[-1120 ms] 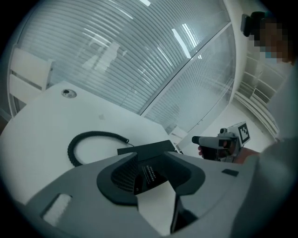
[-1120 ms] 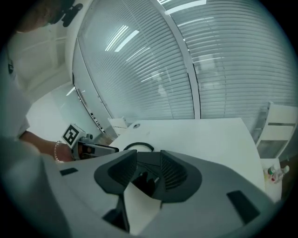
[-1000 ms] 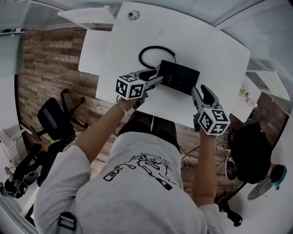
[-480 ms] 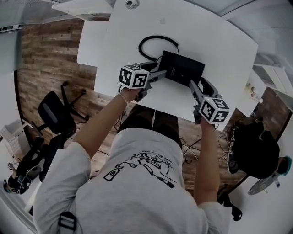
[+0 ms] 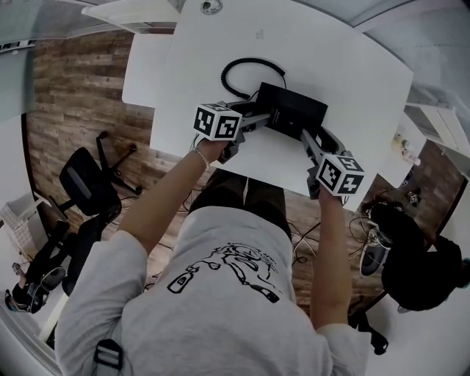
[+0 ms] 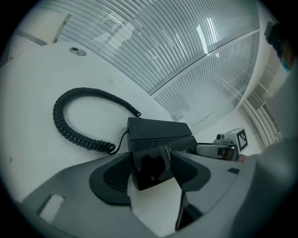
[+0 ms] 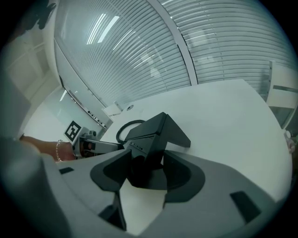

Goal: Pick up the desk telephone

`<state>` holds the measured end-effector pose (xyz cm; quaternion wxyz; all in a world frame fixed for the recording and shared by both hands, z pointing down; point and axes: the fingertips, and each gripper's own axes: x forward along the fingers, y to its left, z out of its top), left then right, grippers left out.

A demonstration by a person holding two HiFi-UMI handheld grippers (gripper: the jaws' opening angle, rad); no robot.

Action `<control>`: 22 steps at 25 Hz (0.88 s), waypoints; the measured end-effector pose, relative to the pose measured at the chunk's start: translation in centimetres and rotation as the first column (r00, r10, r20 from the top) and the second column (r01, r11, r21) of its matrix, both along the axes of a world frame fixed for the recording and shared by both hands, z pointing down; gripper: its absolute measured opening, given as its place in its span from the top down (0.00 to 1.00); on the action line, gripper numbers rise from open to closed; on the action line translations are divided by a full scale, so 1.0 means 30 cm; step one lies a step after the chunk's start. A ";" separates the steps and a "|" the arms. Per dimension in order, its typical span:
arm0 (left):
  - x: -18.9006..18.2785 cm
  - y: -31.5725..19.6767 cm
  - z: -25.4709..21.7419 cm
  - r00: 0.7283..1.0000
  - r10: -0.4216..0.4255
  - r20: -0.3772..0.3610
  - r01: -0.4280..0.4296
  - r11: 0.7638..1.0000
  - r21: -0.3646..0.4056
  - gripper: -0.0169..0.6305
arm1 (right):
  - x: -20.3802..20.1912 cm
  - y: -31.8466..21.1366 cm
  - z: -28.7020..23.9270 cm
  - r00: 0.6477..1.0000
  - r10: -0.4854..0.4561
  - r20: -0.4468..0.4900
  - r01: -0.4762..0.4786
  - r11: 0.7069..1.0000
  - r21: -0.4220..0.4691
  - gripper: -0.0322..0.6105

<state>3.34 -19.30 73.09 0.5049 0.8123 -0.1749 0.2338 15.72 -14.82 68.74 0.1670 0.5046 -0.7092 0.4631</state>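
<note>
The black desk telephone (image 5: 294, 116) lies flat on the white desk (image 5: 345, 66), its coiled cord (image 5: 233, 73) looping off to the left. My left gripper (image 5: 257, 122) stands at the phone's left end, jaws spread wide. In the left gripper view the phone's (image 6: 158, 148) near corner sits between the jaws of that gripper (image 6: 151, 169). My right gripper (image 5: 311, 144) is at the phone's right near corner, also spread wide. In the right gripper view that corner of the phone (image 7: 151, 135) lies between the right gripper's (image 7: 144, 172) jaws. No pad visibly presses on it.
The desk's near edge runs just below both grippers. A cable grommet (image 5: 211, 6) sits at the desk's far edge. A lower white side table (image 5: 143, 70) joins at the left. An office chair (image 5: 88, 194) stands on the wood floor; a person in black (image 5: 415, 253) is at the right.
Both grippers came down and in against the phone's ends, and their jaws spread wider. The person in black at the right shifted lower in the view.
</note>
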 end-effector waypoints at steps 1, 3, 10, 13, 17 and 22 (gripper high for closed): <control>-0.001 0.001 -0.003 1.000 0.009 0.007 -0.009 1.000 0.007 0.58 | -0.001 0.001 -0.001 1.000 0.007 0.008 -0.007 1.000 -0.004 0.64; 0.000 0.005 -0.012 0.999 0.030 0.021 -0.031 0.999 0.024 0.58 | 0.001 0.005 -0.008 0.999 0.026 0.021 -0.025 1.000 -0.009 0.64; -0.004 0.009 -0.092 1.000 0.008 0.015 -0.009 0.998 0.062 0.58 | -0.003 0.025 -0.067 0.998 0.051 0.043 -0.052 0.999 0.007 0.64; 0.001 0.003 -0.152 1.000 -0.002 0.000 0.002 0.996 0.086 0.58 | 0.003 0.024 -0.123 0.997 0.059 0.051 -0.061 0.998 0.033 0.64; 0.003 -0.006 -0.247 1.000 0.006 -0.005 -0.005 0.992 0.122 0.58 | 0.005 0.018 -0.215 0.997 0.052 0.052 -0.055 0.996 0.071 0.64; -0.006 -0.003 -0.368 1.000 -0.001 -0.011 0.003 0.987 0.162 0.58 | 0.000 0.020 -0.329 0.997 0.044 0.061 -0.050 0.993 0.107 0.64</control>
